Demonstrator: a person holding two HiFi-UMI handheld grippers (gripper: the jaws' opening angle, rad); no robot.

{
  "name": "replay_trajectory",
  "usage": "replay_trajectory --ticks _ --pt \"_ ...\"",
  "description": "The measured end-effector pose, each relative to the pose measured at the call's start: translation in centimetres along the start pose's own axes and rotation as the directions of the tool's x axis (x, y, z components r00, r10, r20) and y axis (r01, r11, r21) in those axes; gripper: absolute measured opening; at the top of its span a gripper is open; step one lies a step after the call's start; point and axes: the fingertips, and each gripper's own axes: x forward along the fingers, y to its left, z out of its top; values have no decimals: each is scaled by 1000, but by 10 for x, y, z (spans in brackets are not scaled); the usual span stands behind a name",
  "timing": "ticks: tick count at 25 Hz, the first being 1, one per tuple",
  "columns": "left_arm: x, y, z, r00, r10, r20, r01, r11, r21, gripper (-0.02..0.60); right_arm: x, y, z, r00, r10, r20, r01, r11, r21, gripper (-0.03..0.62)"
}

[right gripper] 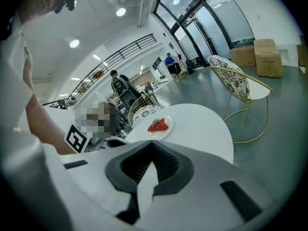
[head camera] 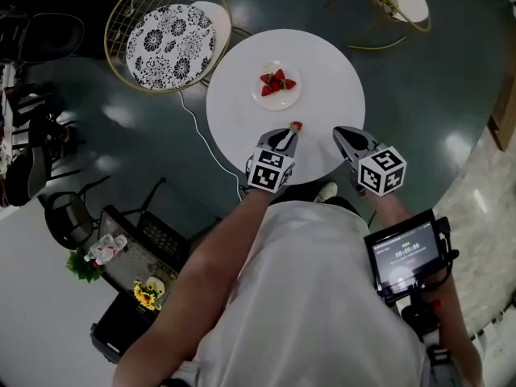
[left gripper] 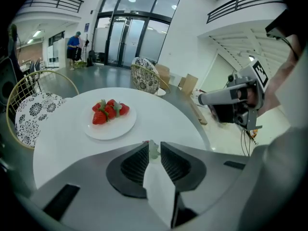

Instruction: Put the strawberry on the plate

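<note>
My left gripper [head camera: 292,130] is angled down over the near part of the white table [head camera: 238,115], its jaws a narrow gap apart. The strawberry [head camera: 297,125] sits right at their tips. In the left gripper view its green top [left gripper: 153,149] stands in that gap, with a sliver of space beside it, so I read the pads as not clamping it. I can't tell whether the fruit rests on the tabletop. It is short of the plate [head camera: 278,102], which lies toward the table's middle and already carries a small heap of strawberries [head camera: 276,81]. My right gripper [head camera: 340,132] is beside the left one – jaws together at the tips, nothing between them.
</note>
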Motion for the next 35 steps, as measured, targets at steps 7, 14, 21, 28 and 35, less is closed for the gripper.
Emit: replay_trajectory --ticks 7,14,21,28,35 --pt "15 5 -3 999 -3 -41 4 999 32 86 7 -3 1 1000 -12 -4 12 1000 10 6" --pt "31 6 -6 996 -5 -88 9 999 49 141 9 -1 -4 1000 -10 -12 10 1000 25 6" --pt "41 8 -13 992 6 -129 -2 999 32 148 6 -4 -7 1000 -18 -8 19 999 35 6" --pt "37 10 -11 992 9 -128 -7 1000 15 121 5 -5 -8 1000 -23 -4 23 999 42 6" --pt "26 18 -3 997 14 -80 -16 1000 -20 117 12 -1 1 1000 -3 7 3 1000 21 6"
